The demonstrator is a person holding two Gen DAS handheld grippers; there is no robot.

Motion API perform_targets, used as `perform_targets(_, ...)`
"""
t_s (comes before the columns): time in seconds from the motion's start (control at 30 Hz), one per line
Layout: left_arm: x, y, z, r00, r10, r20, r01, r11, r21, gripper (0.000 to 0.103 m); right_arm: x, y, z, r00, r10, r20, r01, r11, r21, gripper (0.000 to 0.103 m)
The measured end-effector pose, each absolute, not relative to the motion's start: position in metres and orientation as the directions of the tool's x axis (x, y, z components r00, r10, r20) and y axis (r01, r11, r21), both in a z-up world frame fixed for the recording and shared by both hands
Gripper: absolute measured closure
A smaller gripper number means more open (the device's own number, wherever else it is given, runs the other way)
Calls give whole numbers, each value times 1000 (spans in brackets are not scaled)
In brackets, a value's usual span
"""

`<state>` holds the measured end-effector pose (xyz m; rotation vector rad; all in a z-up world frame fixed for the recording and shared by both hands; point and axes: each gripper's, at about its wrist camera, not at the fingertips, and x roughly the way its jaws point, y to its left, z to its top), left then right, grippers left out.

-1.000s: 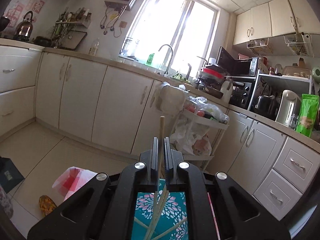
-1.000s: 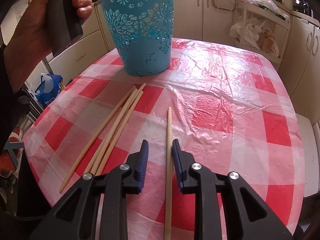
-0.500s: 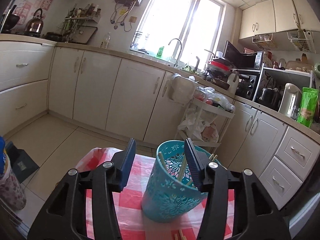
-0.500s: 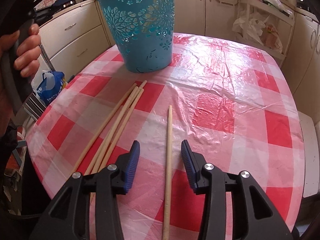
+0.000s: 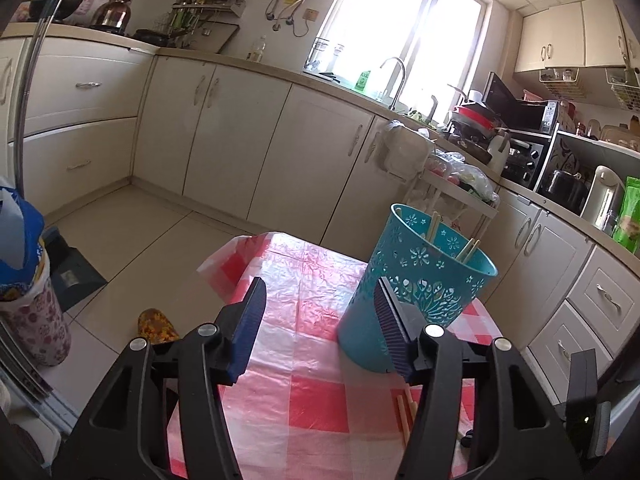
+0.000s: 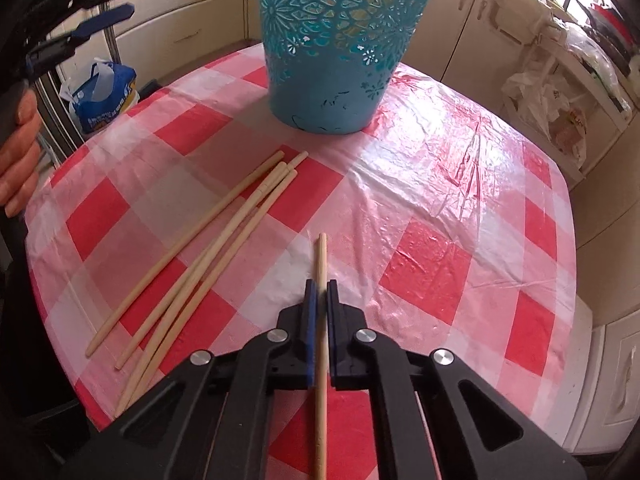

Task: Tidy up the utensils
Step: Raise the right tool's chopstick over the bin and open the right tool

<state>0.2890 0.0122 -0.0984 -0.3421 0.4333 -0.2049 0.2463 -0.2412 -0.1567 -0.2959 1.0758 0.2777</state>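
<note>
- In the right wrist view, four loose chopsticks (image 6: 208,248) are seen on the checked desk (image 6: 448,208) in front of the teal bucket (image 6: 340,48); only two tips show in the left view.
- Inside the bucket, chopsticks (image 5: 466,249) are shown by the left view alone.
- The right claw (image 6: 320,292), just closed, is pinched on a single chopstick (image 6: 321,264).
- The left claw (image 5: 320,320), just opened, is spread with nothing between; the bucket stands just beyond its right finger.

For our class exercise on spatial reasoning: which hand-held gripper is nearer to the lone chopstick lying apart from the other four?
Right. The right hand-held gripper is shut on the lone chopstick. The left hand-held gripper hangs open beside the teal basket, away from it.
</note>
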Motion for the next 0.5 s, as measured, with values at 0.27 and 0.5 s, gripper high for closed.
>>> perform_targets(0.27, 248, 16, -92, 957, -129, -262, 30, 936, -350, 49, 219, -262, -72, 816, 364, -450, -271, 927, 260, 97)
perform_targets(0.5, 228, 4, -55, 988, -84, -131, 45, 960, -278, 42, 221, -244, 8, 953, 295, -65, -273, 933, 235, 97)
